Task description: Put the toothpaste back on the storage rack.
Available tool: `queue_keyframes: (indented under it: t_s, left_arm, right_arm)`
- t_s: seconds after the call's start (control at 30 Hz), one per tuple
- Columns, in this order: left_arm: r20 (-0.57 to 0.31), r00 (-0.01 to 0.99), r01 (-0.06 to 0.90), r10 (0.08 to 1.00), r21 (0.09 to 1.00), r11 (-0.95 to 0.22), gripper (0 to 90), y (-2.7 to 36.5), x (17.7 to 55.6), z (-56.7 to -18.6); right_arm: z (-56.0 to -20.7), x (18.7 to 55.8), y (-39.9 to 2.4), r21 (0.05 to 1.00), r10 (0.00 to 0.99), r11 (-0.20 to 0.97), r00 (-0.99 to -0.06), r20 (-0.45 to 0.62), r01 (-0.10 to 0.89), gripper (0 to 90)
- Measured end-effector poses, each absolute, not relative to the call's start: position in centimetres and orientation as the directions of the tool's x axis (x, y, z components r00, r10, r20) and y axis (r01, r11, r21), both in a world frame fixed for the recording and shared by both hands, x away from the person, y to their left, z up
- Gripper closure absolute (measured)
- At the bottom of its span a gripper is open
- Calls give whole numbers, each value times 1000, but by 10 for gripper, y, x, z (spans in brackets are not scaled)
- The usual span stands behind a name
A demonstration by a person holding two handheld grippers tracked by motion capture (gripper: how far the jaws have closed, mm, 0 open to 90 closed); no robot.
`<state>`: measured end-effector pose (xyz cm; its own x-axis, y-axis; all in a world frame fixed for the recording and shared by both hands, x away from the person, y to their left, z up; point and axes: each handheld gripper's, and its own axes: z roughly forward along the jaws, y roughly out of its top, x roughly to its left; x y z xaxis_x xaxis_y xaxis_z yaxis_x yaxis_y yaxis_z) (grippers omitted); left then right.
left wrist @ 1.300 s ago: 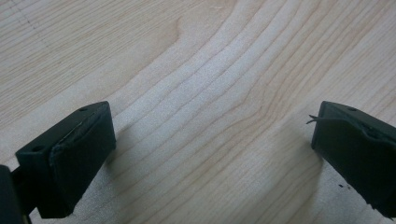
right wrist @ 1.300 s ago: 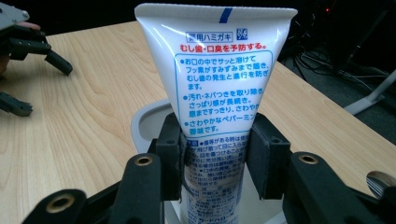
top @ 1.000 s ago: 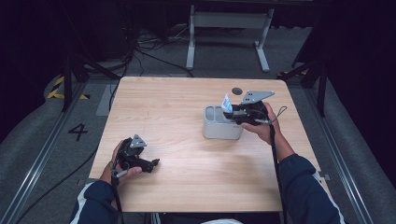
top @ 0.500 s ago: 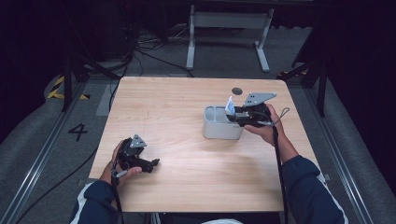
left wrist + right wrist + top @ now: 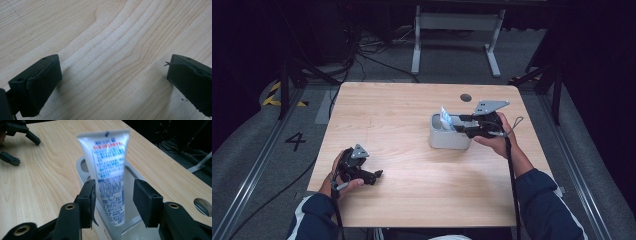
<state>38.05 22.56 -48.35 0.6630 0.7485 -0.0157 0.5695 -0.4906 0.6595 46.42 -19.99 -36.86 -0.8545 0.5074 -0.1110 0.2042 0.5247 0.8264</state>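
A white tube with blue print stands upright in a grey container on the wooden table. My right gripper straddles the tube low down. Its jaws have just been opening: the tube is between them, with a clear gap on the right side and the left pad no longer pressing. From above, the right gripper reaches over the container from the right, and the tube pokes out of its top. My left gripper rests open on the table near the front left, jaws wide over bare wood.
A round hole is set in the tabletop behind the container. A white metal frame and cables lie on the floor beyond the far edge. The left gripper shows far off in the right gripper view.
The right gripper's jaws have spread apart from the tube, which now sits lower in the container. The left hand has not moved.
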Motion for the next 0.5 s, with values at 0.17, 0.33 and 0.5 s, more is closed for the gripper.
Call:
queue_keyframes:
  t_s: [0.17,0.33,0.5]
  left_arm:
    - [-14,664,569,748,659,-492,1,226,380,-483]
    - [-15,663,570,748,659,-492,1,226,380,-483]
    - [-16,663,570,748,659,-491,1,226,380,-483]
  right_arm:
    - [-367,458,-202,822,510,536,-850,-134,191,473]
    - [-365,454,-205,822,518,536,-844,-140,193,434]
    - [-363,450,-209,819,526,541,-837,-152,191,407]
